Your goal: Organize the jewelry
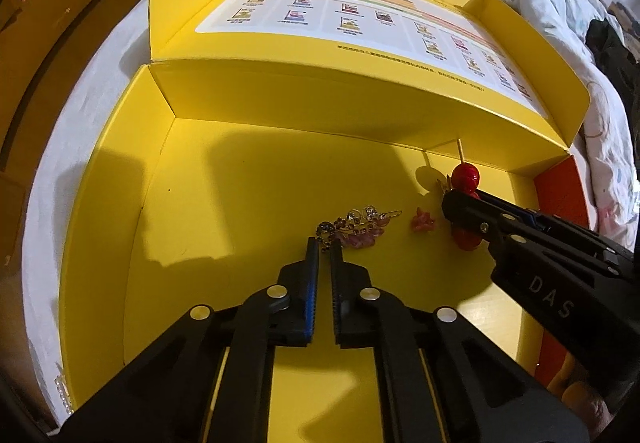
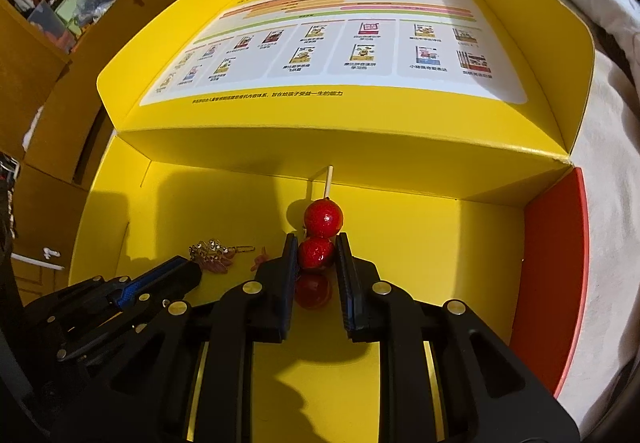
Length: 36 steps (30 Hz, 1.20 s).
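yellow box point(image 1: 100, 203): left gripper point(image 1: 325, 249) pinching brooch point(image 1: 352, 227), right gripper point(image 2: 317, 249) clamping red-bead hairpin point(image 2: 323, 221).

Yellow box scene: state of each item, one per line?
Box: open, lid folded back.
Red bead stick: gripped at its middle bead by the right tongs.
Rhinestone clip: on box floor, its near end between the left tong tips.
Pink flower: loose on floor, untouched.
Left tongs: shut on the clip's end.
Right tongs: shut on bead stick.
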Each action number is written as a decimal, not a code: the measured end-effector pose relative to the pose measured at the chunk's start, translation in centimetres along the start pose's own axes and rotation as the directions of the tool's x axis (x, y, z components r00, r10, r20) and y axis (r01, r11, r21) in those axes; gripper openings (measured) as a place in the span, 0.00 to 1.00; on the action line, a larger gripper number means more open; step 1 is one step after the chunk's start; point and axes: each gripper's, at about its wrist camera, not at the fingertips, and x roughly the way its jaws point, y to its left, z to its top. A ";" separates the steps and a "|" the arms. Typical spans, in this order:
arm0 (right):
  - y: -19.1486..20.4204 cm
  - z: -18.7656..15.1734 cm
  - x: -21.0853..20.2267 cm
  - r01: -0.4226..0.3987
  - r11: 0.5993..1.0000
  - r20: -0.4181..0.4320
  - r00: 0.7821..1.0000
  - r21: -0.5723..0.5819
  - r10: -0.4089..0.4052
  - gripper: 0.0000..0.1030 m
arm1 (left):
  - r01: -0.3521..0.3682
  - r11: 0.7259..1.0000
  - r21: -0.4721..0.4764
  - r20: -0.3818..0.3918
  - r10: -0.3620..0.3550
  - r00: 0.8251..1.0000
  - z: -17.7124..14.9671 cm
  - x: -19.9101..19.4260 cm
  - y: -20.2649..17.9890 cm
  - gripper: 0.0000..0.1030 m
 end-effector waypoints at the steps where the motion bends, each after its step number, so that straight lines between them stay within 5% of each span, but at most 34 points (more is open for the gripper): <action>1: -0.1 0.0 -0.1 -0.009 1.000 0.002 1.000 0.008 0.009 0.19 | 0.005 1.000 -0.003 -0.002 -0.005 1.000 0.0 0.0 0.0 0.04; 20: -1.5 -0.5 -2.9 -0.058 0.998 0.052 0.997 0.038 0.056 0.19 | 0.101 0.995 -0.023 0.039 -0.100 0.994 0.4 -2.5 2.1 0.03; 22: -1.4 -0.5 -2.8 -0.059 0.998 0.047 0.997 0.035 0.057 0.19 | 0.099 0.995 0.002 0.049 -0.099 0.994 0.7 -2.5 1.5 0.11; 24: -1.3 -0.5 -2.8 -0.057 0.998 0.049 0.997 0.030 0.055 0.19 | 0.076 0.997 0.015 0.065 -0.077 0.995 0.8 -2.4 1.1 0.37; 26: -1.3 -0.4 -2.9 -0.057 0.998 0.048 0.997 0.027 0.056 0.19 | 0.047 0.998 0.031 0.079 -0.049 0.996 1.0 -2.2 0.6 0.45; 36: -1.8 -0.4 -2.9 -0.049 0.998 0.049 0.998 0.027 0.048 0.19 | 0.027 0.998 0.063 0.057 -0.031 0.998 1.3 -0.1 0.5 0.48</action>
